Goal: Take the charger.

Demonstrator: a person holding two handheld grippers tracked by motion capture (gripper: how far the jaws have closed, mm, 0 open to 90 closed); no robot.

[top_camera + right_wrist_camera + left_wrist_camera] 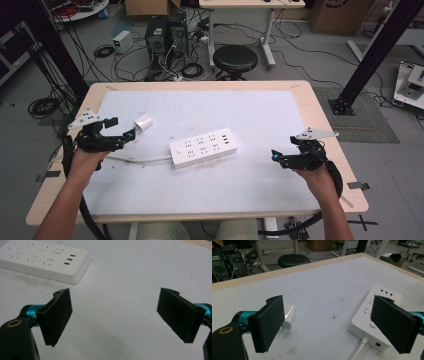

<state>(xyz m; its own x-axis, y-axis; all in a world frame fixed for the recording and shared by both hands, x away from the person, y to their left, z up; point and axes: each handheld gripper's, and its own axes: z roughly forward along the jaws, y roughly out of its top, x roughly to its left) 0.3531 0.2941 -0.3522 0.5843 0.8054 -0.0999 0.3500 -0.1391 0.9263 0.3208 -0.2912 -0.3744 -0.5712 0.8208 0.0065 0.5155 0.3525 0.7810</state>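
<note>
On white table cover (250, 170): power strip (202, 147) near middle, cable (135, 160) running toward left side. Small white adapter (144, 122) just beside left gripper (131, 134), not touching; jaws wide apart, holding nothing. Right gripper (275, 155) well apart from strip, jaws also spread wide, nothing between.

A wooden desk (320, 115) carries a white mat (260, 115). On it, a white power strip (202, 147) lies mid-desk; a small white adapter (143, 122) sits toward the left edge.
</note>
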